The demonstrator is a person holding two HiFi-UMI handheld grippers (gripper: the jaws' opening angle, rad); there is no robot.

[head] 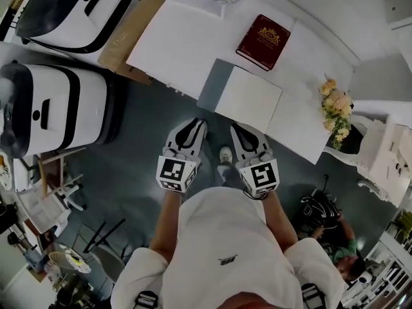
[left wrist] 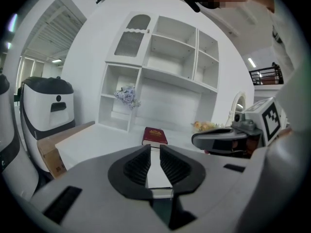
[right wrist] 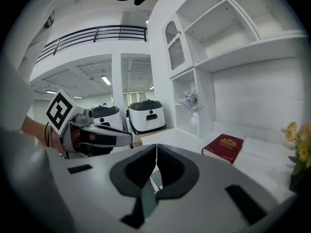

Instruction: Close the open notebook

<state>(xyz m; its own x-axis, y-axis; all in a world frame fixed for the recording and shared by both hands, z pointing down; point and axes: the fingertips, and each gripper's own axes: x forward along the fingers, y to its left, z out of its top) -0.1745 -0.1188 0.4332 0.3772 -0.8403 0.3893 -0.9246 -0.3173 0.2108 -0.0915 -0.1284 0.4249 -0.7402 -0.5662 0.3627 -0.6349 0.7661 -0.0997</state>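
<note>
The left gripper [head: 194, 127] hovers just short of the near edge of the flat white desk [head: 170, 40]. Its jaws are a narrow slit apart with nothing between them, which I judge leaves it ready to slip under a leaf.

Ahead and a little to its right, the open notebook [head: 250, 100] with a grey left leaf and a white right page lies flat at the desk's front edge, untouched. Its long spread runs along that edge, slightly skewed. The fold line points away from the person toward the shelving, so closing it calls for a sideways flip.

The right gripper [head: 241, 131] hangs before the white page with its jaws pressed together and empty — probably a blunt pusher.

Farther back, well apart, lies a closed dark-red hardback book [head: 264, 41].
</note>
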